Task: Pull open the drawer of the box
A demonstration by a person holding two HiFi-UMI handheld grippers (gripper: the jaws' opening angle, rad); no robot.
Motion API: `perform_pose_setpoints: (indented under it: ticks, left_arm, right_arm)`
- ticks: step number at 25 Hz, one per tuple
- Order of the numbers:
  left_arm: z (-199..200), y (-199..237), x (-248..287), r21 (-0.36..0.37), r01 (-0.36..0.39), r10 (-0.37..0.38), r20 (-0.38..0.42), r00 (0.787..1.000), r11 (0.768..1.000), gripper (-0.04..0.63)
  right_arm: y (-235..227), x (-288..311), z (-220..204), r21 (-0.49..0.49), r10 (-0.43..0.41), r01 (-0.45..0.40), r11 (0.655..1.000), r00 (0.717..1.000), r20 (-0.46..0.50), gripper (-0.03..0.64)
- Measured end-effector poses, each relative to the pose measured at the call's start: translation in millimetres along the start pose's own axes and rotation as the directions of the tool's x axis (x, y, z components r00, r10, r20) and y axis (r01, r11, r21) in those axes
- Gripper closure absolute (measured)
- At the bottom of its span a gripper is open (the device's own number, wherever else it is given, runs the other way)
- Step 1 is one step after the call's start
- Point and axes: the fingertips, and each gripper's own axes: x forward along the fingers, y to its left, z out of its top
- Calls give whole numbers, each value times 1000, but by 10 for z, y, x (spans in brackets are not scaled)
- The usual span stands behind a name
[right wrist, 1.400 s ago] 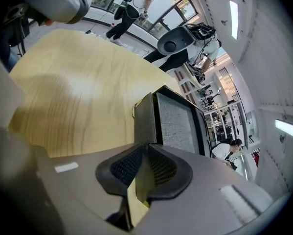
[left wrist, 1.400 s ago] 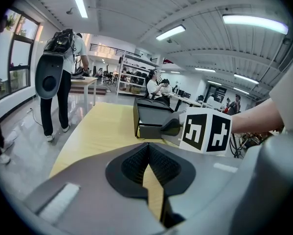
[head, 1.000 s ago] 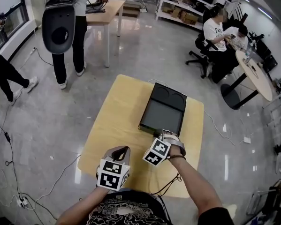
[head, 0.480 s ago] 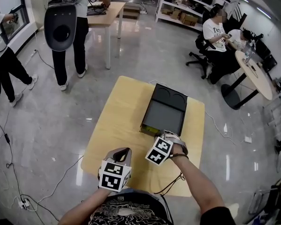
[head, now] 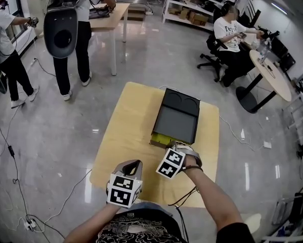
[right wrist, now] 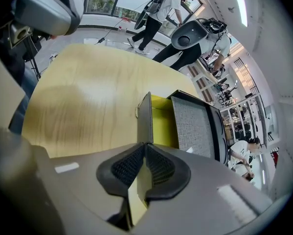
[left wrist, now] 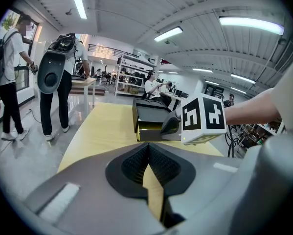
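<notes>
A black box [head: 179, 116] lies on the yellow wooden table [head: 126, 130]. Its drawer [head: 164, 138] stands a little way out at the near end and shows a yellow inside [right wrist: 163, 121]. My right gripper [head: 173, 147] is shut on the drawer's dark front panel [right wrist: 145, 119], whose edge runs in between the pads [right wrist: 145, 145]. My left gripper [head: 133, 164] hovers over the table's near edge, left of the right one, shut with nothing in it [left wrist: 148, 146]. In the left gripper view the box [left wrist: 151, 112] and the right gripper [left wrist: 170, 126] show ahead.
Two people stand at the back left, one carrying a large dark pack [head: 62, 29], beside a wooden desk [head: 108, 11]. People sit at a round table [head: 270, 72] at the back right. Cables [head: 12, 151] trail over the glossy floor to the left.
The drawer has slid a little further out toward me with the right gripper, and more of its yellow inside shows. The left gripper has hardly moved.
</notes>
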Motion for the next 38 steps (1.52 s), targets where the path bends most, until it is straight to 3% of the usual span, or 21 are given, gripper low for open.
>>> perform_pose_setpoints:
  ticks: [38]
  left_arm:
    - [119,83,144,57,49,-50,14,999,997,575]
  right_arm:
    - [134,122,-14,17,22,-22,1000,1000,-10,588]
